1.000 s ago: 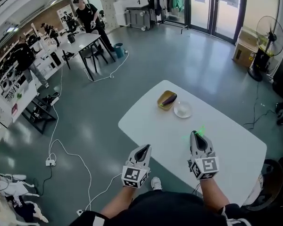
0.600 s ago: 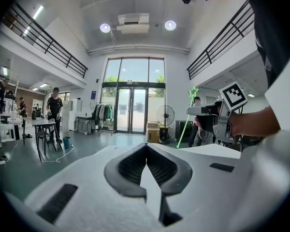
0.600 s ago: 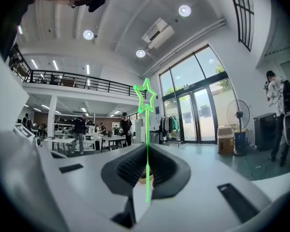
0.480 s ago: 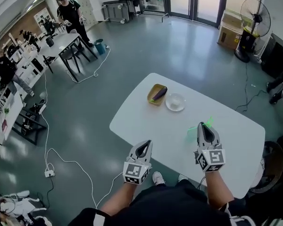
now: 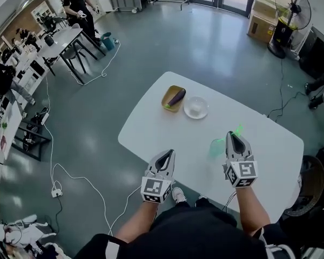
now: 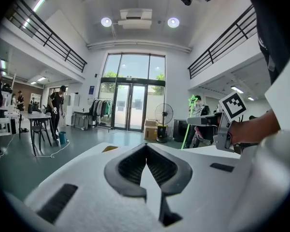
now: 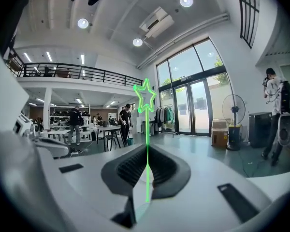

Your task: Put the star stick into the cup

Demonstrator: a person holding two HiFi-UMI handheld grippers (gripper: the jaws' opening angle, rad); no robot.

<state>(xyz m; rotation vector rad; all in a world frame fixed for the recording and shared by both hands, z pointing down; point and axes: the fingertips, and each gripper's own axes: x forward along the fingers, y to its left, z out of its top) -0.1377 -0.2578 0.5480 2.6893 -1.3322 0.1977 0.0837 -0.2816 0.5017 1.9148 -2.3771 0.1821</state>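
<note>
My right gripper (image 5: pixel 236 136) hovers over the near right part of the white table (image 5: pixel 151 124), shut on the thin green star stick. The star (image 5: pixel 239 129) pokes out just past its tips. In the right gripper view the stick (image 7: pixel 147 149) runs up between the closed jaws to the outlined star (image 7: pixel 145 97). A pale green see-through cup (image 5: pixel 216 147) stands on the table just left of that gripper. My left gripper (image 5: pixel 167 154) sits at the table's near edge, shut and empty. From the left gripper view the star (image 6: pixel 192 100) shows off to the right.
A yellow dish with an aubergine (image 5: pixel 174 97) and a clear glass bowl (image 5: pixel 196 107) sit at the table's far side. A floor fan (image 5: pixel 291 7) and boxes stand beyond. Cables cross the floor at left. People work at tables far left.
The head view has swung so the table sits higher and closer. My right gripper with the stick has shifted slightly forward, and the cup now shows beside it. The left gripper barely moved.
</note>
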